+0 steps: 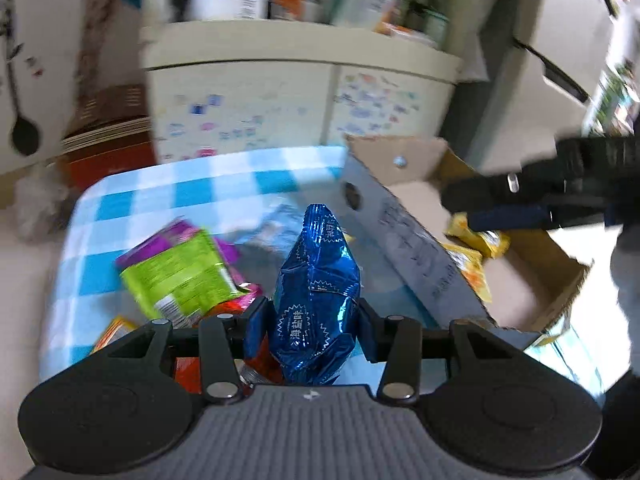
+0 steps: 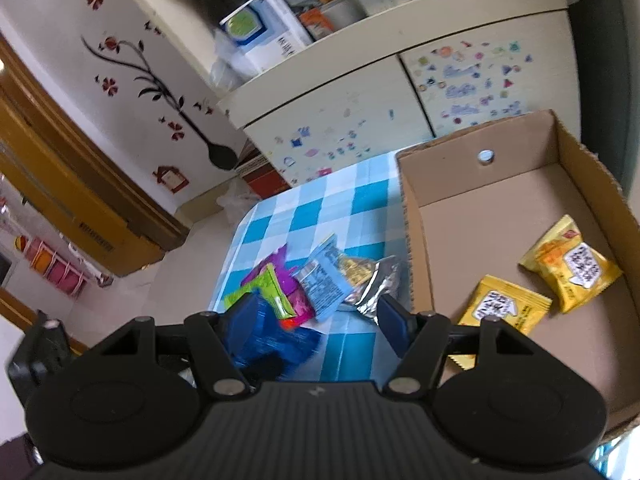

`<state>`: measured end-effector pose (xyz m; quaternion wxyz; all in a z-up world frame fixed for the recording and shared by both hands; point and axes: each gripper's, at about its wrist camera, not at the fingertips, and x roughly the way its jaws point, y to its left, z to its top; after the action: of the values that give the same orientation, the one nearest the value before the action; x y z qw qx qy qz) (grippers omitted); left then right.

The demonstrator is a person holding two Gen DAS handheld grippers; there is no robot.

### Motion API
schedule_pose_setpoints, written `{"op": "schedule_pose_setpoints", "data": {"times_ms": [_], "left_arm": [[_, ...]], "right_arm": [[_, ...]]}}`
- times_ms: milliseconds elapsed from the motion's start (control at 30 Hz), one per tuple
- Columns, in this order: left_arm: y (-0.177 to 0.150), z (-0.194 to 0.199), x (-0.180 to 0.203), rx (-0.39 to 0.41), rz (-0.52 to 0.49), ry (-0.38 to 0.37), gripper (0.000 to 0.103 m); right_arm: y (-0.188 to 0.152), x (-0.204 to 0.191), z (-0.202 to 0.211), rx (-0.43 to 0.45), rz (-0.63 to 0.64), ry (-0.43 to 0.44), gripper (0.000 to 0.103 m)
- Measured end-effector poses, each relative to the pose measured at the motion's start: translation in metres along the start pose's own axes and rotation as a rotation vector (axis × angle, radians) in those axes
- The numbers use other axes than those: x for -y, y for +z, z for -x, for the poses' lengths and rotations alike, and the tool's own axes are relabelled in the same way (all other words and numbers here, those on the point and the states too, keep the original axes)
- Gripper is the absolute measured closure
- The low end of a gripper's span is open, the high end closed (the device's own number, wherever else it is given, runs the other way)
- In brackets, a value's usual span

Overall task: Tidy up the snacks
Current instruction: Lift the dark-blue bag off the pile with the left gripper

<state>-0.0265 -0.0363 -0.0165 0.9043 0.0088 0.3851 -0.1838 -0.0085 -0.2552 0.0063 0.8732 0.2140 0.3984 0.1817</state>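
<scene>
A crinkled, shiny blue foil snack packet (image 1: pixel 316 300) with white print stands lengthwise between the left gripper (image 1: pixel 312 322) jaws, which pinch its lower half above the blue-checked surface (image 1: pixel 192 192). The gripper tilts downward. The right gripper (image 2: pixel 316 320), jaws apart and empty, hangs beside the cardboard box (image 2: pixel 492 216) holding two yellow packets (image 2: pixel 572 268).

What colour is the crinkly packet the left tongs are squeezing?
Shiny blue foil snack packet with white writing, clearest in the left wrist view.
</scene>
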Motion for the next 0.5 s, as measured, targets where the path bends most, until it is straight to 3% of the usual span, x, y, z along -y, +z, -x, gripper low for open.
{"op": "schedule_pose_setpoints", "data": {"times_ms": [200,500], "left_arm": [[-0.007,0.019,-0.033,0.048,0.261,-0.045,0.052],[0.008,0.041,-0.045,0.145,0.359,-0.086,0.052]], "right_arm": [[-0.010,-0.012,-0.021,-0.045,0.048,0.004,0.036],[-0.025,-0.026,-0.042,-0.112,0.104,-0.003,0.036]]}}
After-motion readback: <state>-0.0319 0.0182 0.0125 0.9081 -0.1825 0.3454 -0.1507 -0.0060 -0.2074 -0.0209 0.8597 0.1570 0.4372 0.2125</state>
